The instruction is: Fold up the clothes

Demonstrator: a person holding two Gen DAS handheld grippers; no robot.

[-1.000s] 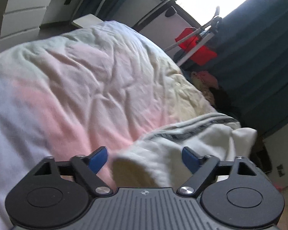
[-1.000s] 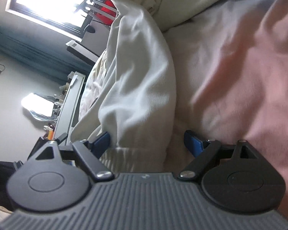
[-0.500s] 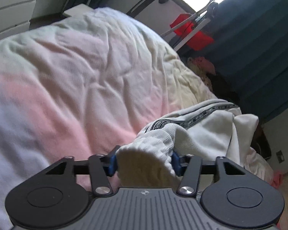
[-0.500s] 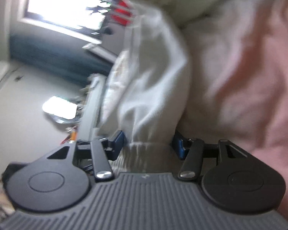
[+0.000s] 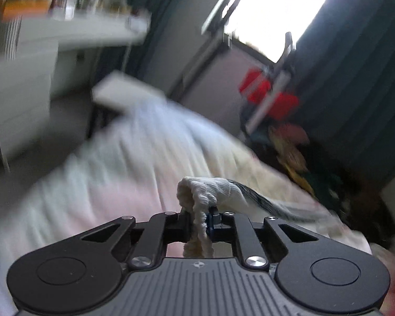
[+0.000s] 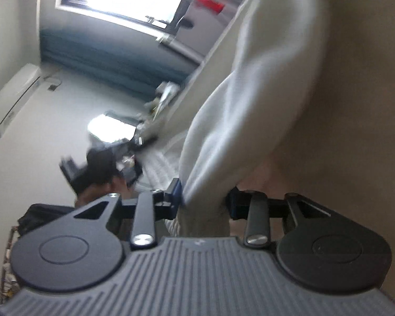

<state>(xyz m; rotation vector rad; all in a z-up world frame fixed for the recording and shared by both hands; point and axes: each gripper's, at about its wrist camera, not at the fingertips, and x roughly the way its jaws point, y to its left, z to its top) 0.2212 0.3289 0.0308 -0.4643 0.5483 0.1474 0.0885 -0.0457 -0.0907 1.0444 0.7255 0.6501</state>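
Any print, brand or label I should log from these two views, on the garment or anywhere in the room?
Nothing reads as text in either view.
Dark patterned band on the white garment, near the left tongs: may carry lettering, too blurred to read.
Small emblem on the left tongs' grey body: a mark, not letters.
Orange item on the shelf: blurred, unreadable.
Right tongs: no legible marking.

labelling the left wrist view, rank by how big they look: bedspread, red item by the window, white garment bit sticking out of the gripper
1. bedspread, largest by far
2. red item
3. white garment; it looks close to the red item in size and sits nearer the camera, so that order is unsure
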